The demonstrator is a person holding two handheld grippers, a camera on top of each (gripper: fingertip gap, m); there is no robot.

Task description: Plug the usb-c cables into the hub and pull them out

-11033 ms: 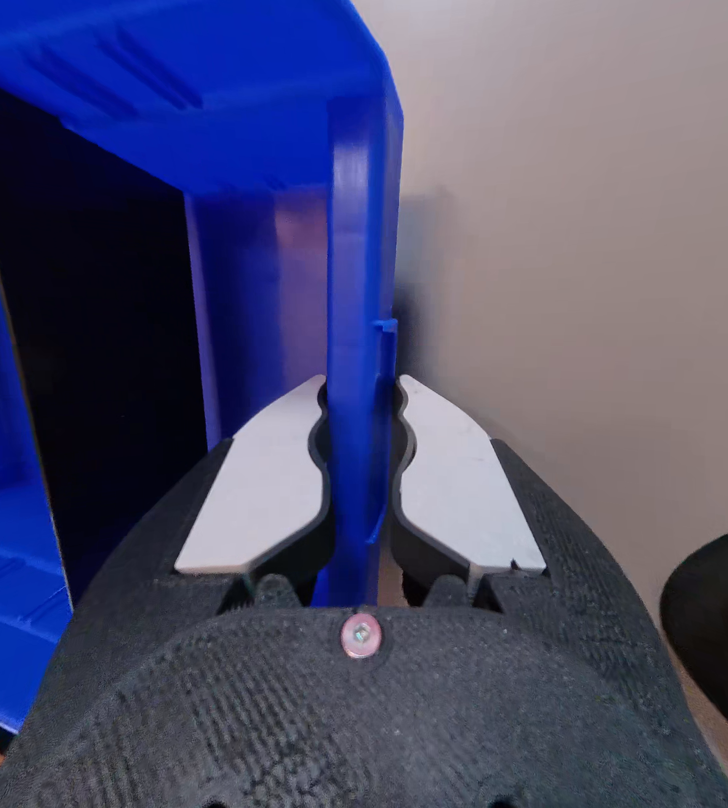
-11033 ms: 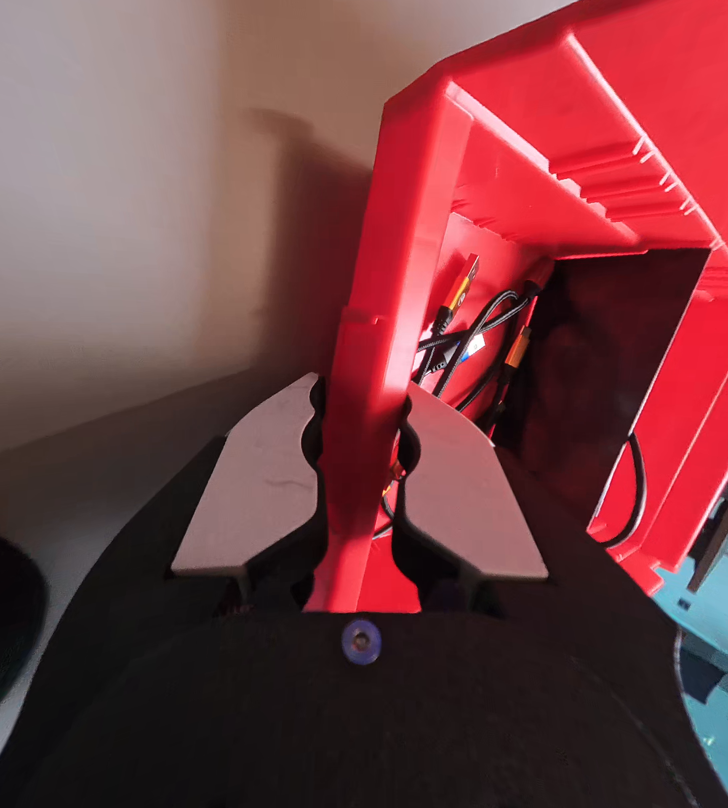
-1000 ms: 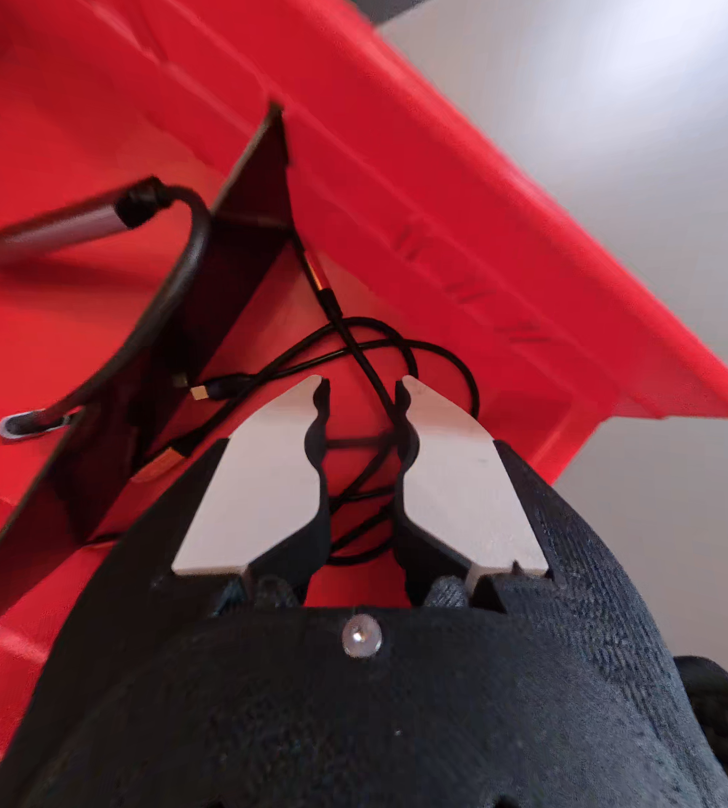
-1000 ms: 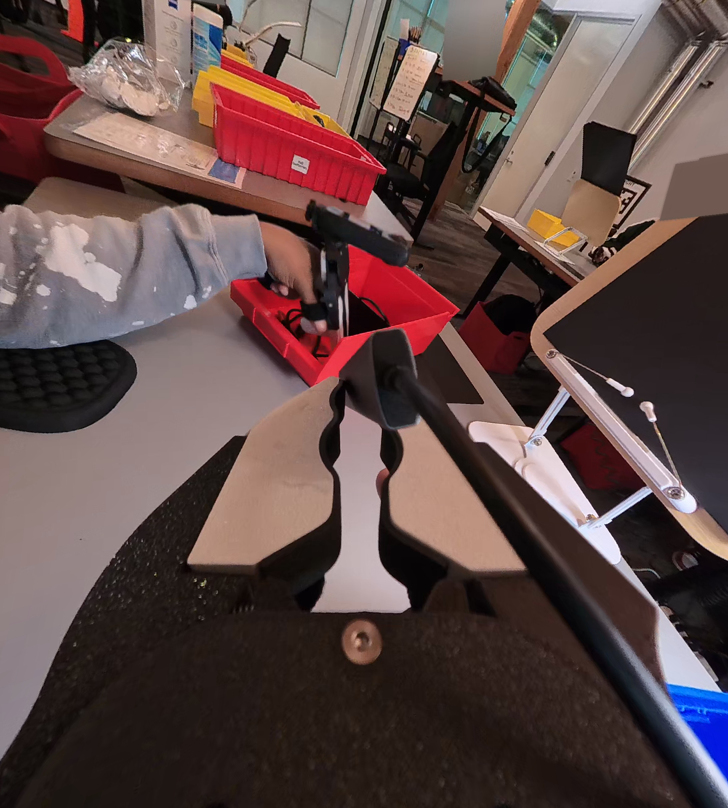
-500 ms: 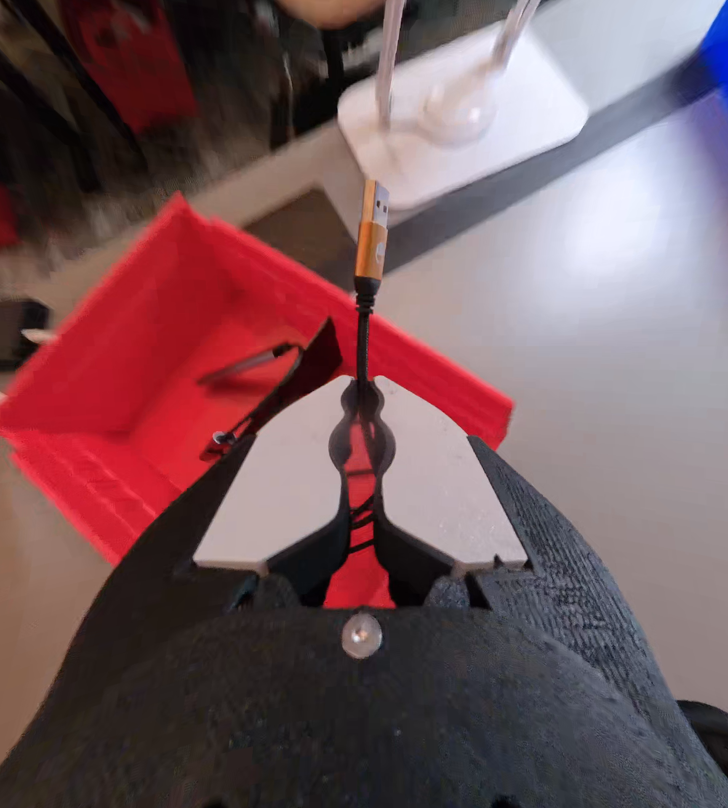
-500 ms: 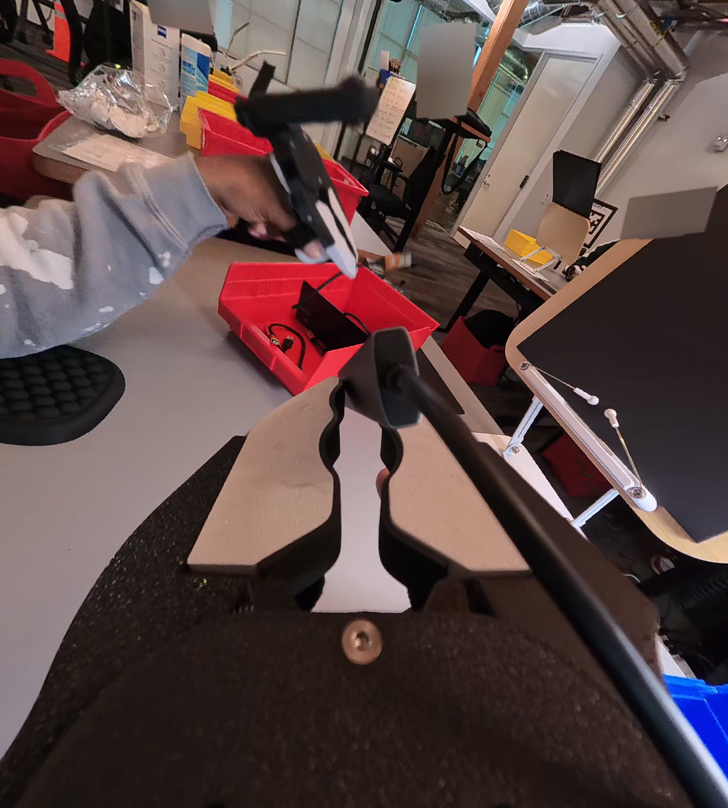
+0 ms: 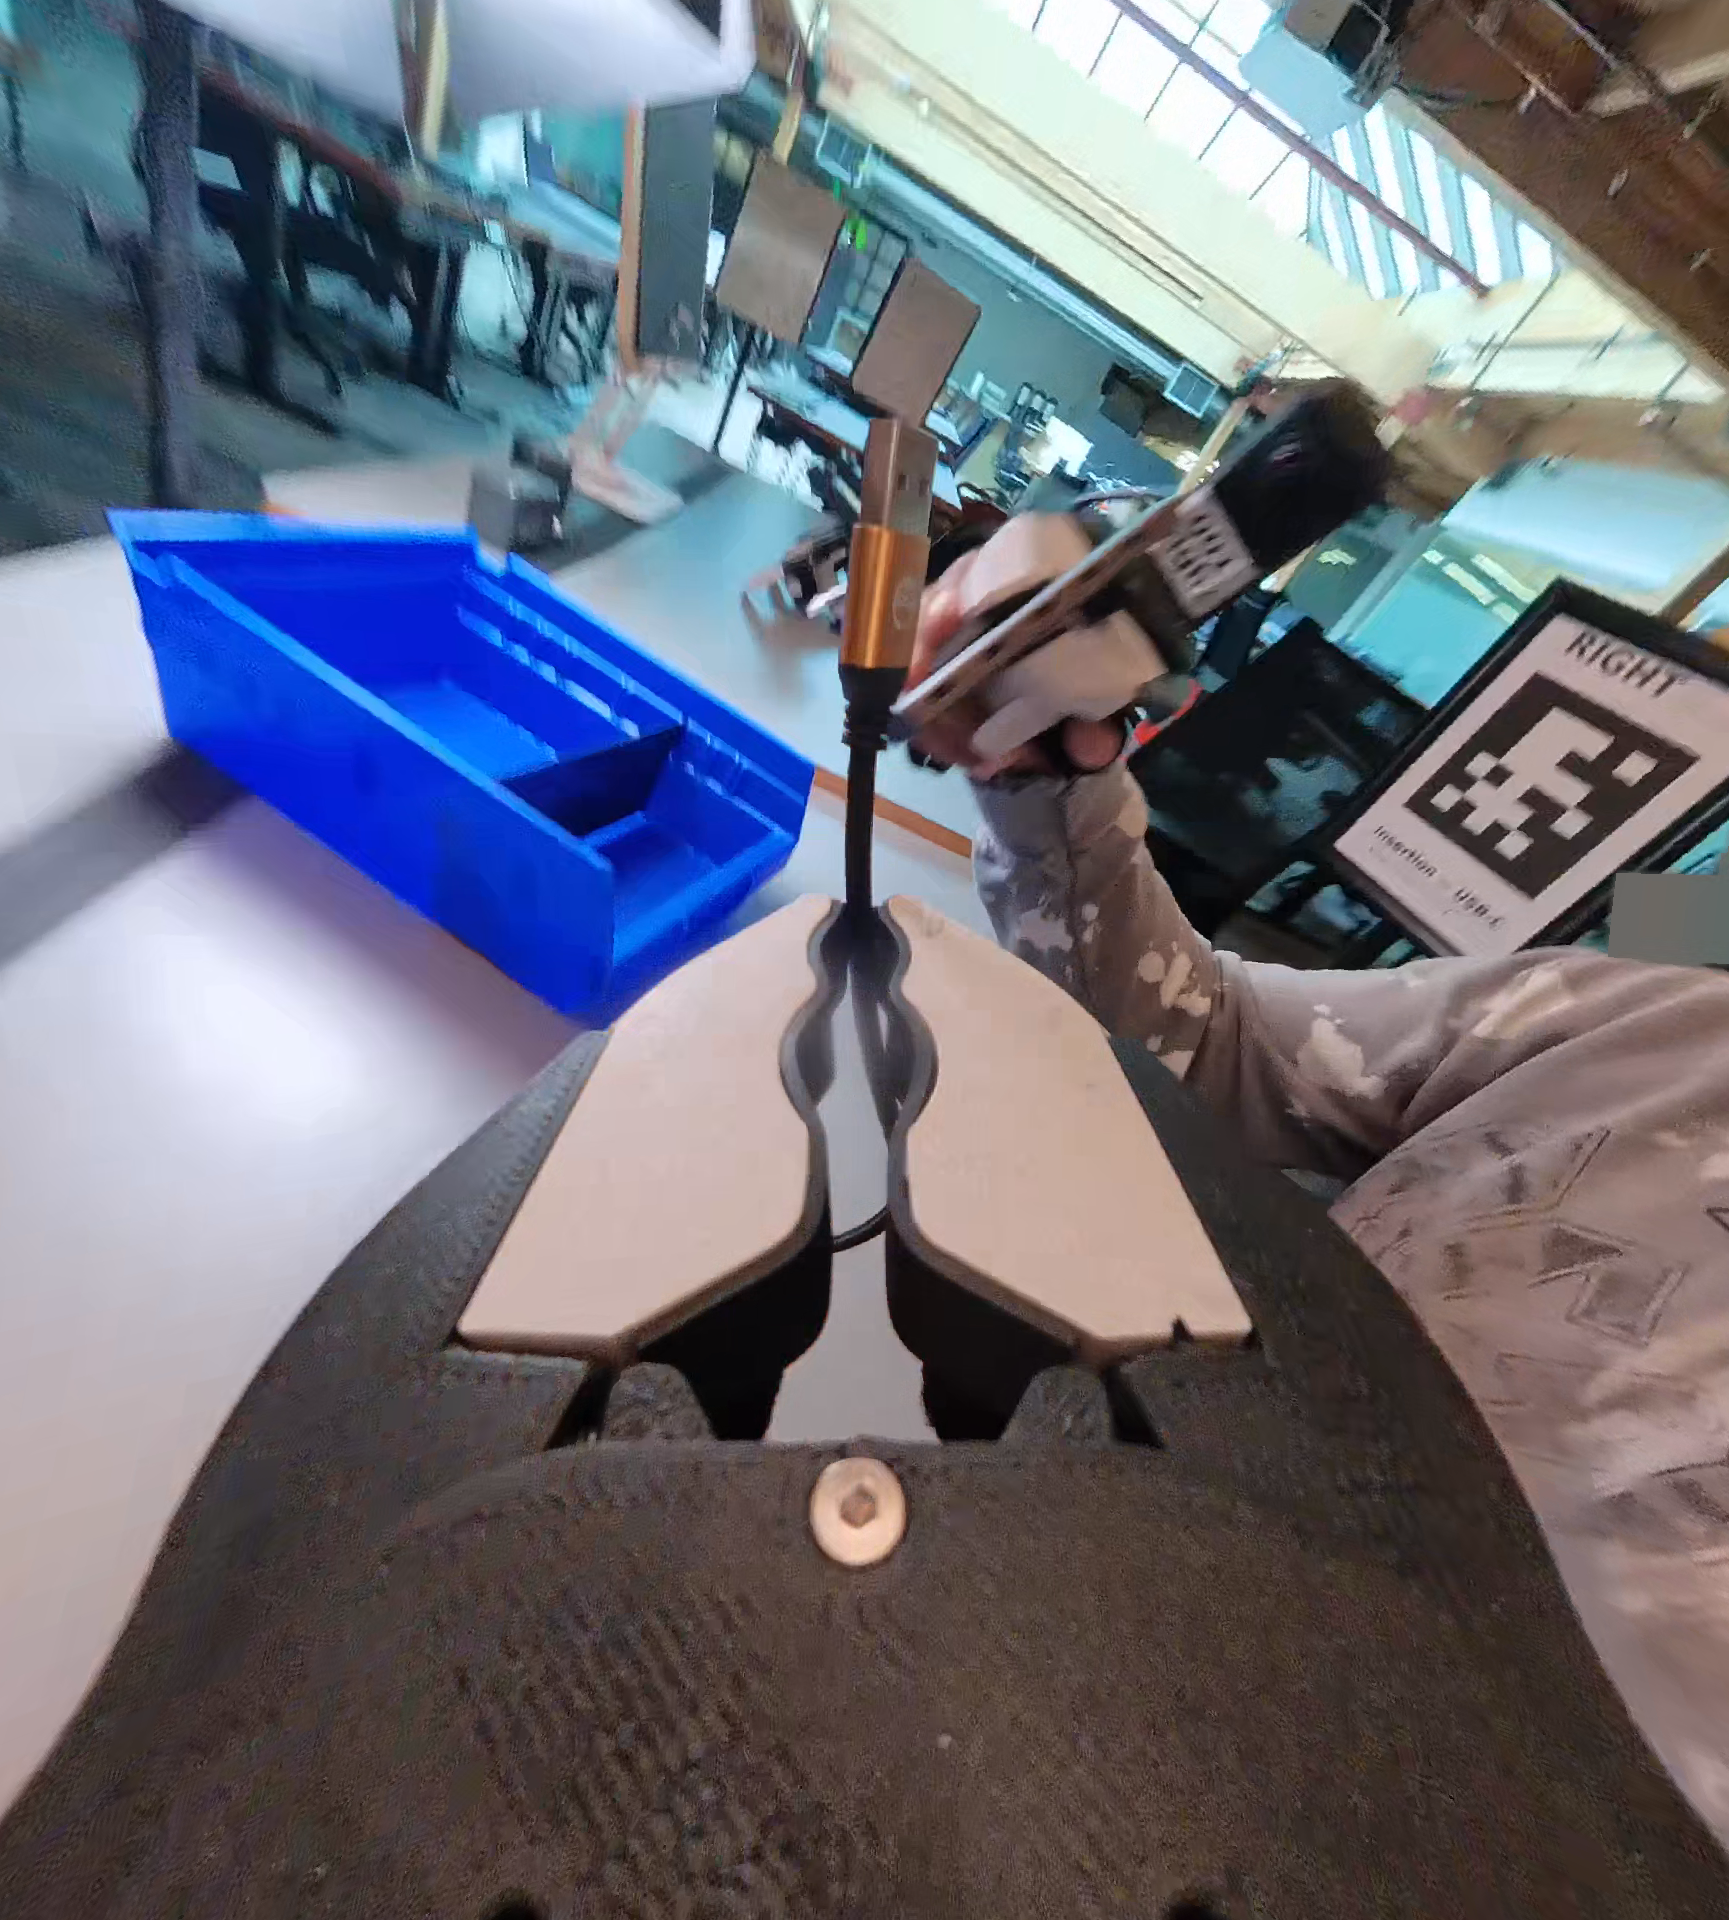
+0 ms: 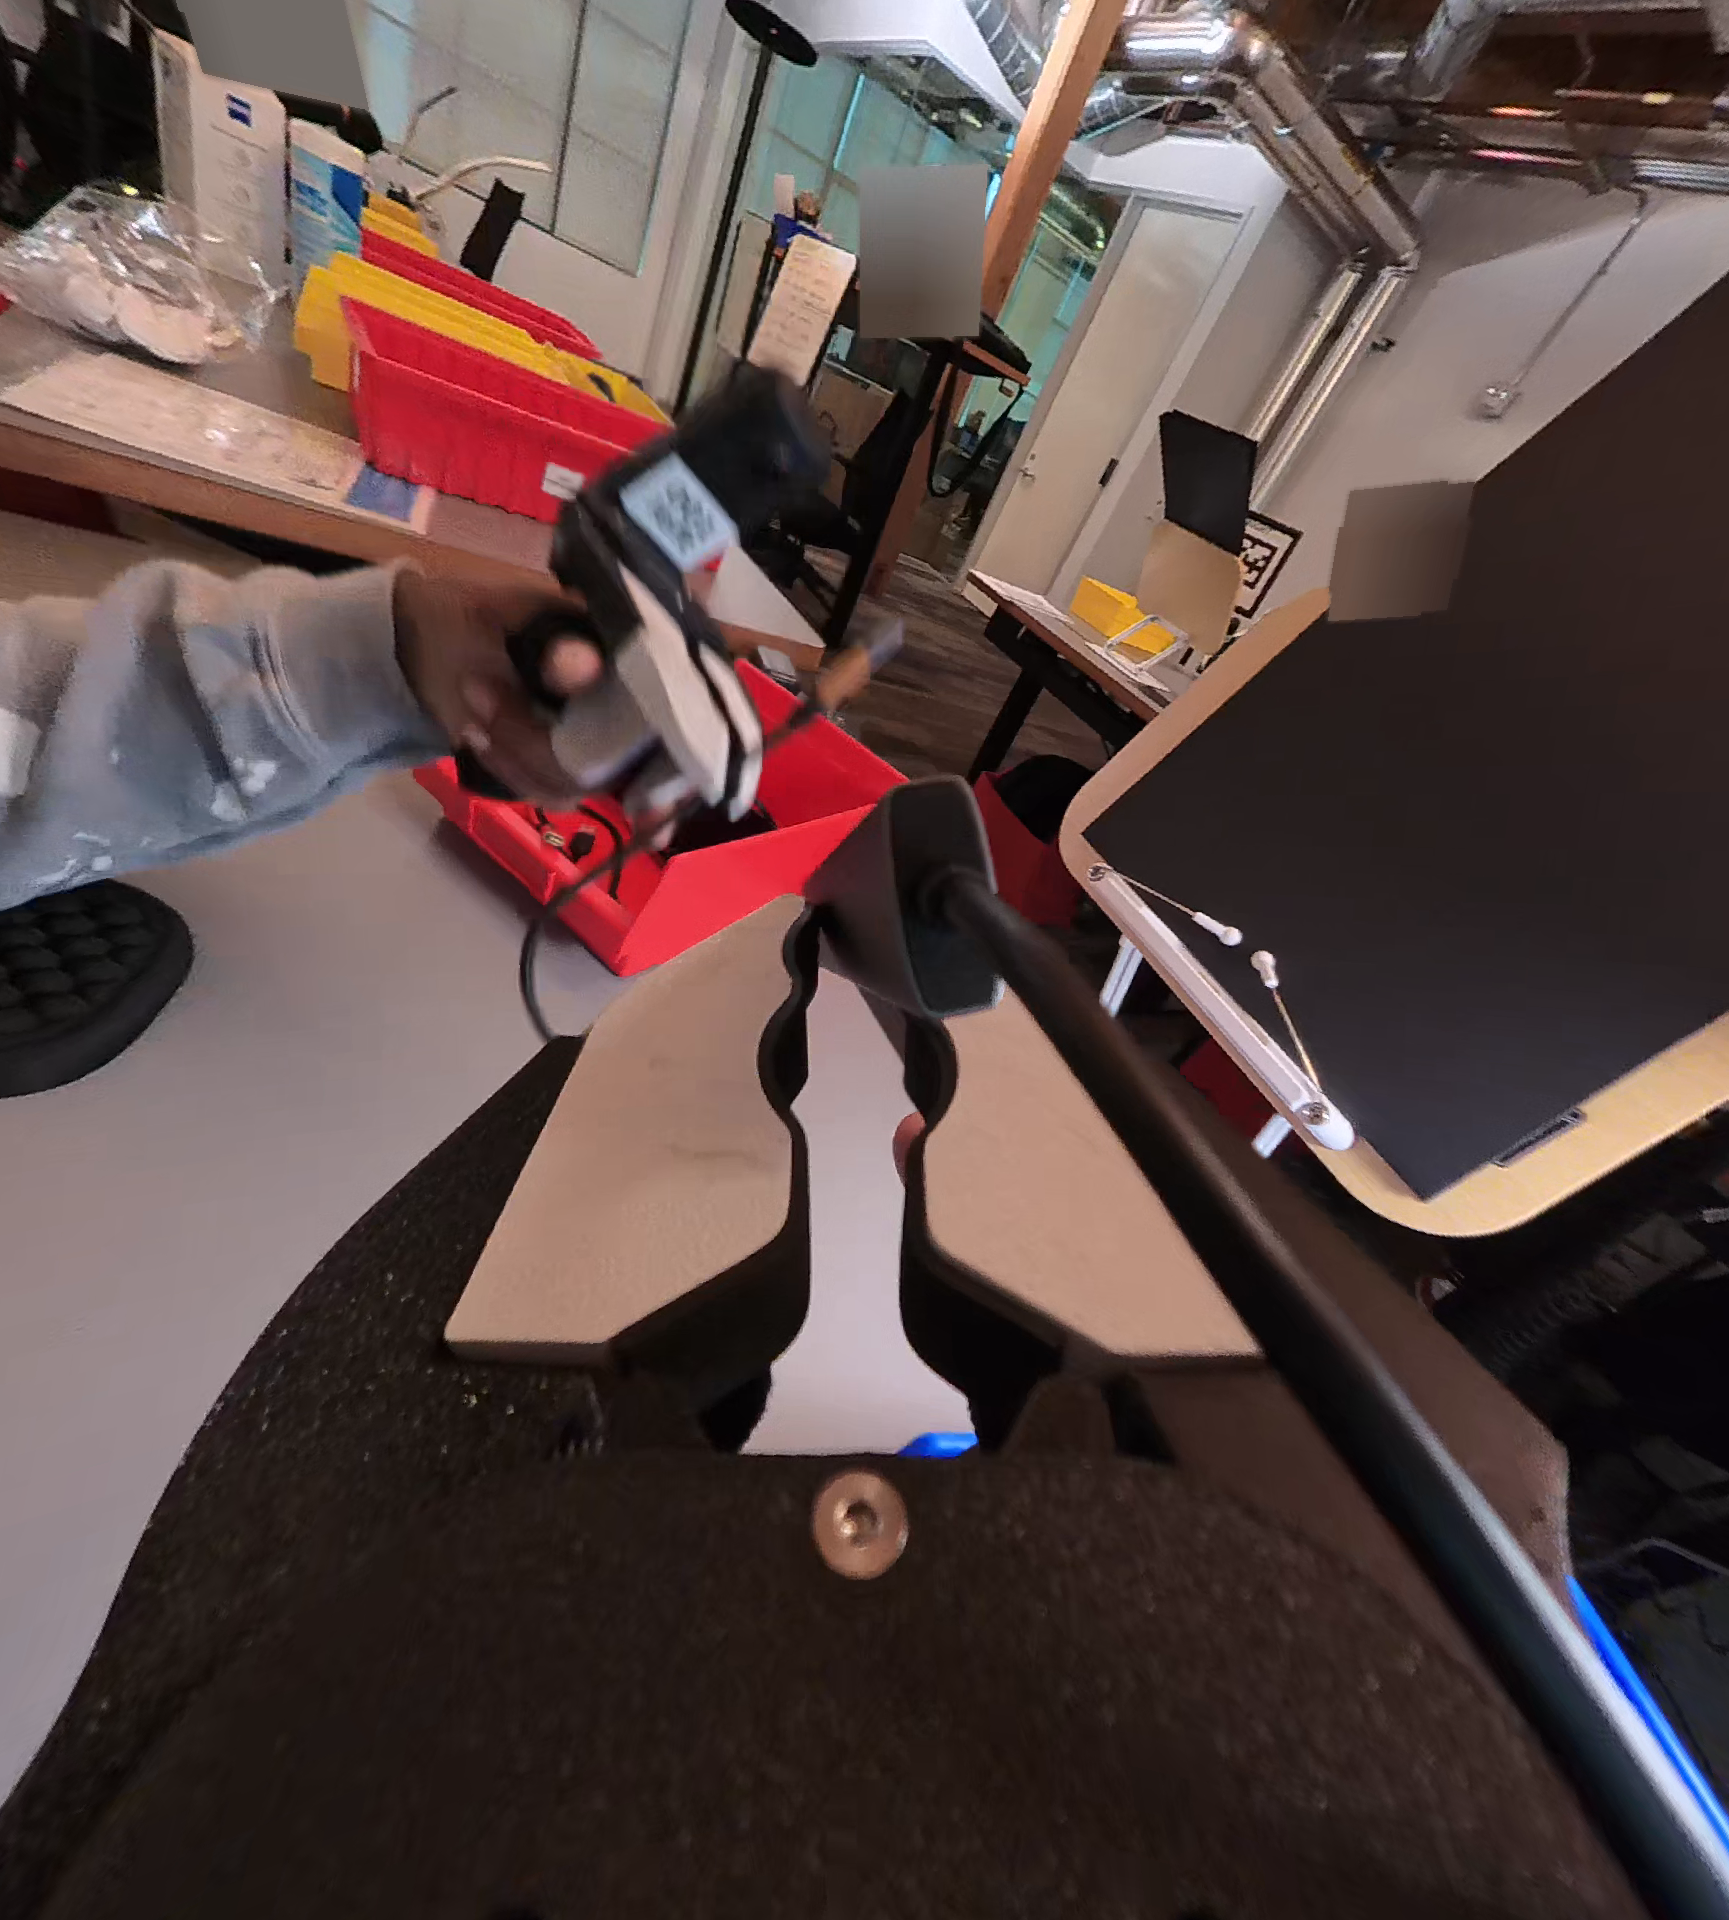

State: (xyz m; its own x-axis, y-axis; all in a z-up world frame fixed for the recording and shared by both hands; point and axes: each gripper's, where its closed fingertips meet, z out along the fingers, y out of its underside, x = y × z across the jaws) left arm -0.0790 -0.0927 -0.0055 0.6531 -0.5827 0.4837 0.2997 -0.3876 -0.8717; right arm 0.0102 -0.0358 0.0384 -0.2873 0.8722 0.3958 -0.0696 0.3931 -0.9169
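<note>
Swinging cable (image 7: 858, 821) away from red bin (image 8: 735, 883) toward hub (image 8: 917, 914); both jaws clamped, left on cable, right on hub. Next: aligning plug (image 7: 891, 520) with port.

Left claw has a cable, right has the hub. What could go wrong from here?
1. The left claw grips the cable on its cord, well below the plug; the cord may bend when the plug is pushed in.
2. The right claw pinches the hub at its tips only, so the hub may pivot under the push.
3. Cable slack trails back to the red bin and could snag.
</note>
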